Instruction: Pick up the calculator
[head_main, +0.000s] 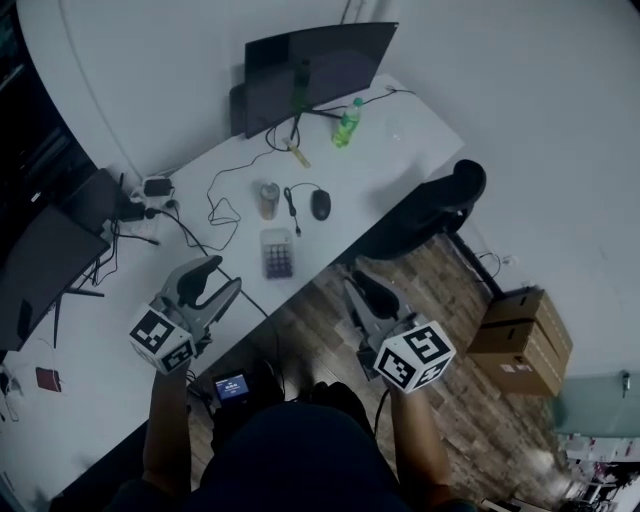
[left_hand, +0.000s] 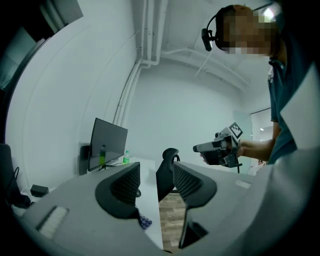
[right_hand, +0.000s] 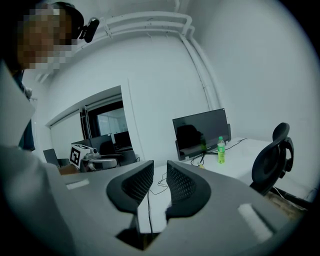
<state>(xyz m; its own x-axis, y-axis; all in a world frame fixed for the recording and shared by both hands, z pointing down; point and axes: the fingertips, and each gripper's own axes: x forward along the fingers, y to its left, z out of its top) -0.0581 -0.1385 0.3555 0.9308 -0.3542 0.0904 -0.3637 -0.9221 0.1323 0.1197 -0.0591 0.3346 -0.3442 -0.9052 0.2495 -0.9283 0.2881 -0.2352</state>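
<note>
Calculator (head_main: 277, 253) lengthwise toward monitor (head_main: 315, 70)

- Your head view is dim and cool-toned. Soft, even light lies on the white desk (head_main: 410, 132), and only faint shadows show beneath the things on it.
- The bottom centre of that frame falls to near black.
- The monitor (head_main: 310, 70) screen carries a dull sheen with no hard glare.
- Both of your gripper views bow strongly towards the edges and darken to black corners.
- In the left gripper view, a bright spot (left_hand: 270, 12) flares at the upper right.
- In both gripper views the nearest foreground looks soft.
</note>
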